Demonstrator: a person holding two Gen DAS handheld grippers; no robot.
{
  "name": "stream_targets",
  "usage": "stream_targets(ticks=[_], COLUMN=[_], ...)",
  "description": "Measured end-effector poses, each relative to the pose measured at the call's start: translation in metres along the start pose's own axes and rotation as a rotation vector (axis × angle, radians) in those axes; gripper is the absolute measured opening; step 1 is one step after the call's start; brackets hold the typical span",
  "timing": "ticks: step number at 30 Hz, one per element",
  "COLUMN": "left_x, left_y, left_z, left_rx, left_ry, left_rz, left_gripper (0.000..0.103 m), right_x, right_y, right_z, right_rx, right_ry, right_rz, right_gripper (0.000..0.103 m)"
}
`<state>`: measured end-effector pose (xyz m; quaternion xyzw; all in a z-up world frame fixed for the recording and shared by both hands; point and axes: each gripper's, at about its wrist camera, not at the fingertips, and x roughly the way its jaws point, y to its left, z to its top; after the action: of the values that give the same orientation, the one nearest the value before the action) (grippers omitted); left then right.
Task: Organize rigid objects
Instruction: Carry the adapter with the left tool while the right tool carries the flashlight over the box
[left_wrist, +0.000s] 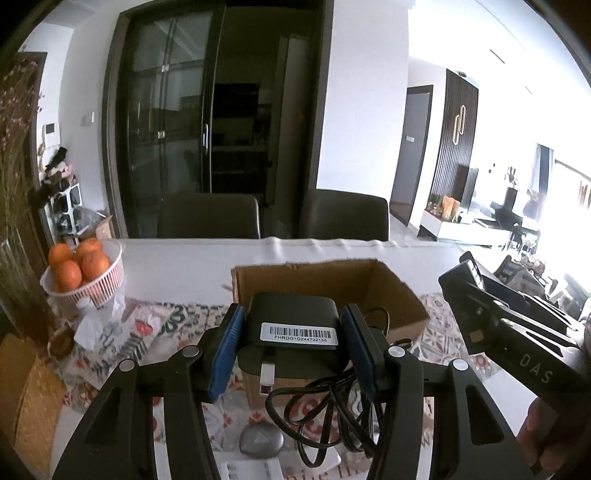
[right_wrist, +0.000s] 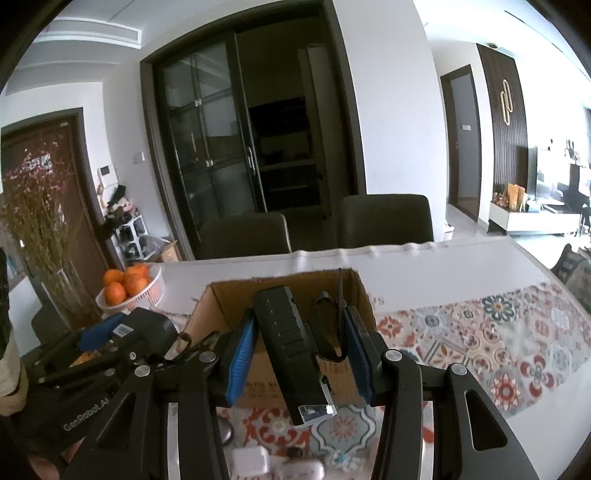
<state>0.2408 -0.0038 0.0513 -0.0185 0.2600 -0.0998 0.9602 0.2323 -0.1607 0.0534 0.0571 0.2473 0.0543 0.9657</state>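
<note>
Your left tongs (left_wrist: 291, 343) are clenched on a black plastic power adapter with a white barcode label (left_wrist: 293, 325); both blue pads (left_wrist: 227, 354) press its sides. Its black coiled cable (left_wrist: 325, 413) hangs below the adapter in loose loops, clear of the worktop. The adapter sits just in front of the near wall of the open brown cardboard box (left_wrist: 391, 291), slightly above it, not yet inside.

Your right tongs (right_wrist: 299, 354) grasp a long black ribbed rectangular device (right_wrist: 291, 347), tilted so its far end points up over the box's (right_wrist: 221, 306) near rim and its near end, with a shiny clear face, angles down toward you. The left blue pad (right_wrist: 242, 360) touches it; whether the right pad does, you cannot tell. A black strap loop (right_wrist: 328, 332) hangs between the device and the right pad.

The box stands on a patterned floral cloth runner (right_wrist: 498, 332), which lies across the white worktop (right_wrist: 424, 269) about midway between near and far edge. A white slatted basket of oranges (left_wrist: 85, 273) sits at the worktop's left edge, beside a glass vase of dried pink flowers (right_wrist: 40, 221). Near the close edge, under the left tongs, a grey rounded object (left_wrist: 260, 439) lies on the runner; small white items (right_wrist: 251, 459) lie under the right tongs. Two dark chairs (right_wrist: 384, 221) stand behind the far edge.
</note>
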Motion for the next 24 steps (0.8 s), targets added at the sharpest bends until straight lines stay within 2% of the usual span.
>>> stream_targets(ticks=[8, 15, 24], left_x=[0.018, 0.05, 0.099], left_y=[-0.004, -0.006, -0.004], left_z=[0.03, 0.043, 0.041], left_rx=[0.035, 0.036, 0.027], left_ry=[0.005, 0.085, 0.212], left_rz=[0.001, 0.011, 0.019], left_gripper=[0.054, 0.054, 0.054], right_x=[0.025, 0.06, 0.11], right_y=[-0.007, -0.016, -0.027], right_z=[0.033, 0.049, 0.046], right_rx=[0.012, 0.018, 0.038], right_ry=[0.034, 0.129, 0.261], right_rz=[0.024, 0.034, 0.045], right_gripper=[0.047, 0.047, 0.047])
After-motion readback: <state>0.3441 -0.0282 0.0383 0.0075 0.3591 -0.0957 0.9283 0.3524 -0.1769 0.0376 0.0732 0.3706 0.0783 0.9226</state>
